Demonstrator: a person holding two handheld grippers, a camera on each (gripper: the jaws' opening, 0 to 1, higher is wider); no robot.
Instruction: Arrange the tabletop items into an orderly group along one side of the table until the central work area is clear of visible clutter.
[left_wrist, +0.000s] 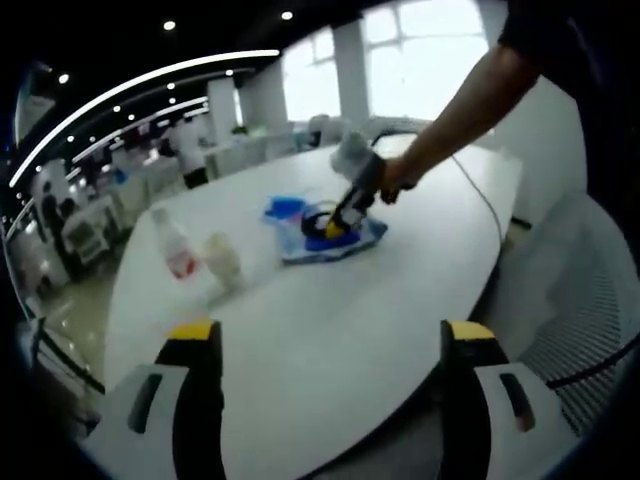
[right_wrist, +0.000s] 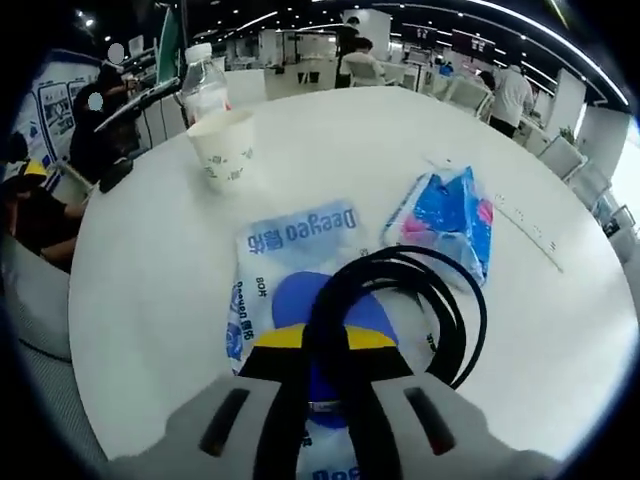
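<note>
On the white oval table (left_wrist: 300, 350), my right gripper (left_wrist: 343, 216), held by a person's hand, reaches down onto a black cable coil (left_wrist: 318, 220). The coil lies on a blue and white tissue pack (left_wrist: 345, 243). In the right gripper view the right gripper (right_wrist: 325, 340) is shut on the black cable coil (right_wrist: 400, 262) above the printed tissue pack (right_wrist: 300, 235). A second blue pack (right_wrist: 445, 215) (left_wrist: 285, 208) lies beside it. A paper cup (right_wrist: 228, 150) (left_wrist: 222, 260) and a clear bottle with a red label (right_wrist: 205, 85) (left_wrist: 175, 245) stand together. My left gripper (left_wrist: 330, 335) hovers open over bare table.
A thin cord (left_wrist: 480, 190) runs along the table's right side. A mesh chair (left_wrist: 590, 300) stands past the right edge. Desks and people fill the room behind. The table edge (right_wrist: 90, 300) curves close on the left of the right gripper view.
</note>
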